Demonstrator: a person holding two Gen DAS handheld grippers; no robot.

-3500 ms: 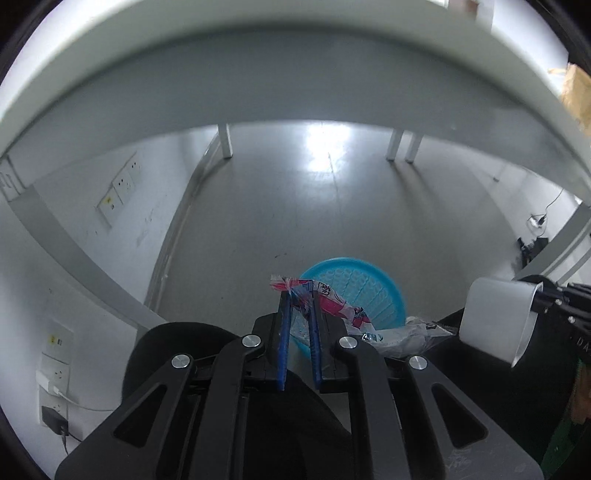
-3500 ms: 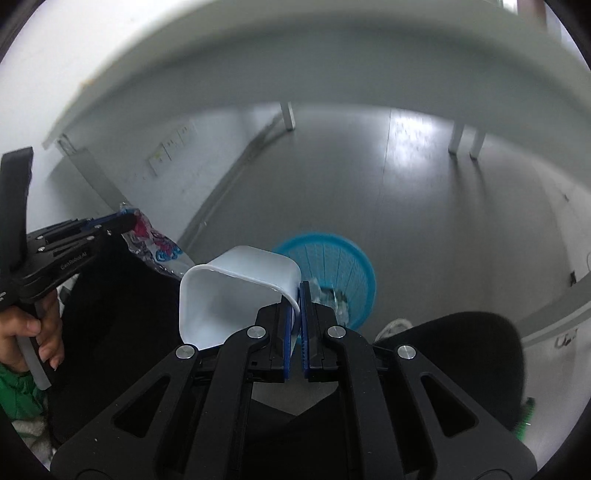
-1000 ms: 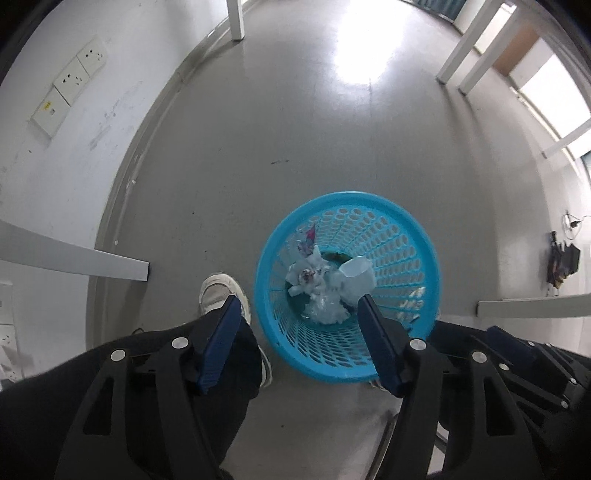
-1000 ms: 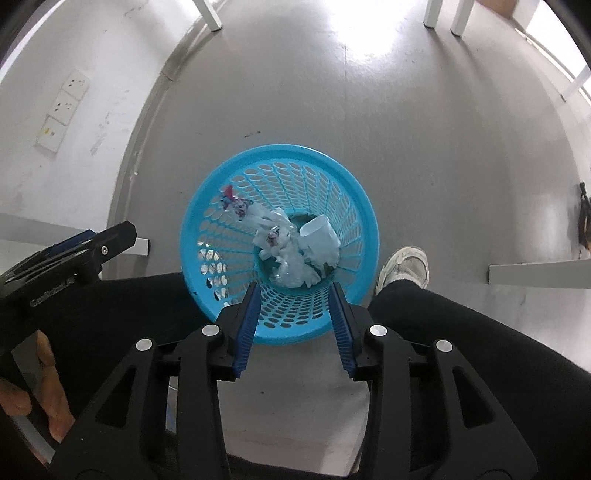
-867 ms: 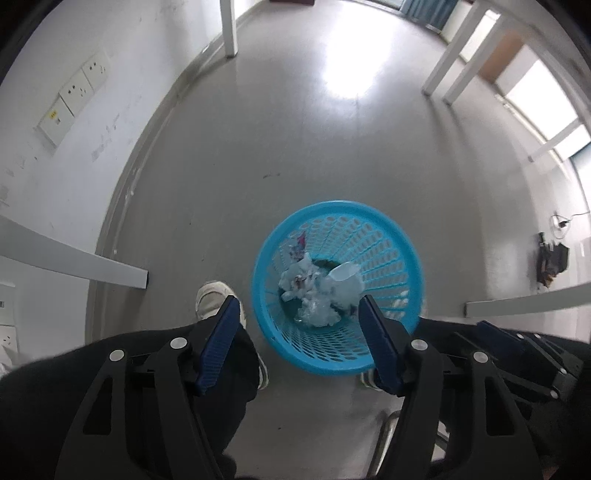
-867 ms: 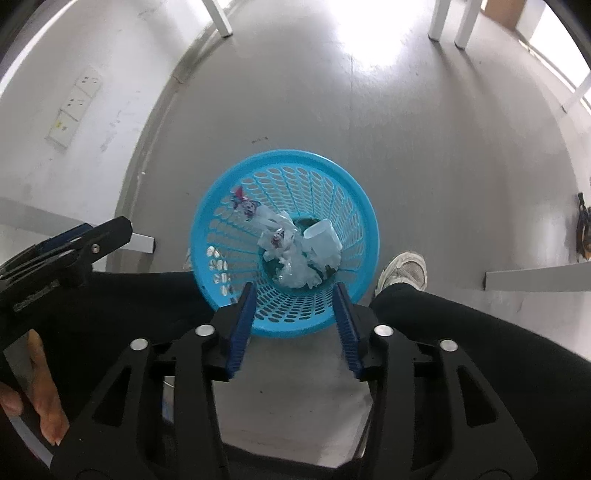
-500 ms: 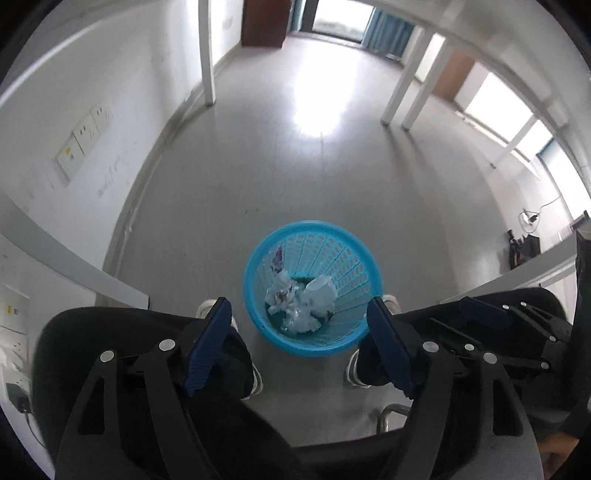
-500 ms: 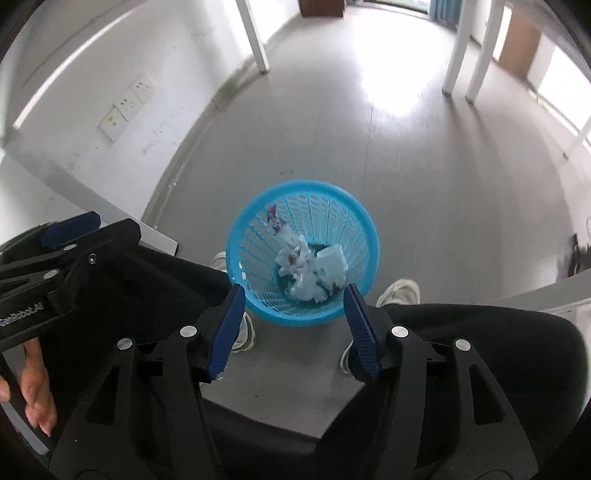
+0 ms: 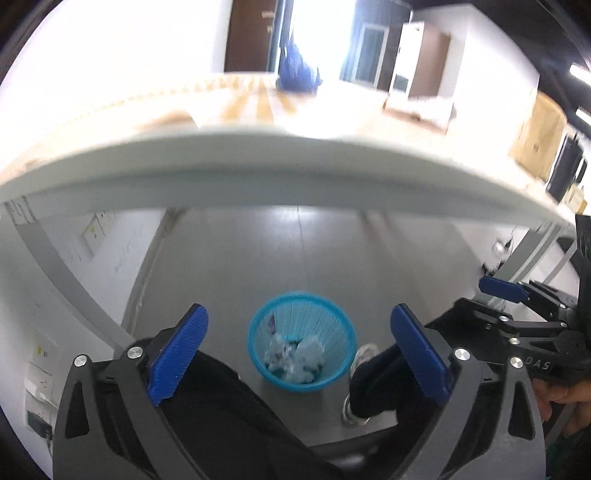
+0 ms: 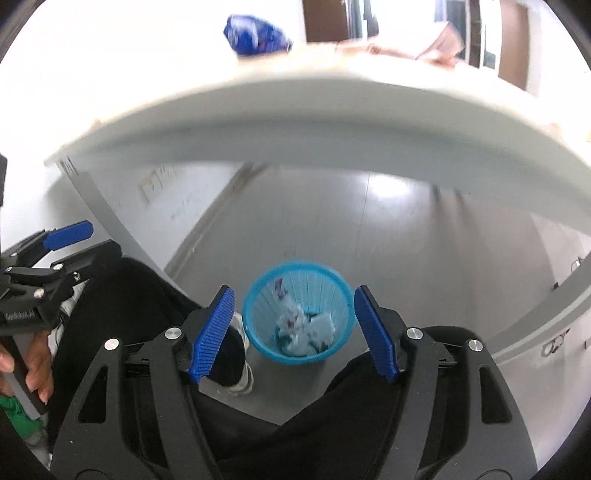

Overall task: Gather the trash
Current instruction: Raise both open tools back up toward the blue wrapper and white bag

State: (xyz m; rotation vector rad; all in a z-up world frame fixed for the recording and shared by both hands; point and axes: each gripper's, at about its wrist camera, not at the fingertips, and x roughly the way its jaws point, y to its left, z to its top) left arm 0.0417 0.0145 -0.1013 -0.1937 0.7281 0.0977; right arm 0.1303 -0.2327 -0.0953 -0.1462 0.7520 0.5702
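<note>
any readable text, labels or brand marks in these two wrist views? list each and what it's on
"DAS": white letters, cut off by a hand, on the black body of the right gripper, seen in the left wrist view.
White lettering on the black body of the left gripper, in the right wrist view: too blurred to read.
Blue bag on the white table: print smeared, unreadable.
Wall sockets: label too small to read.
</note>
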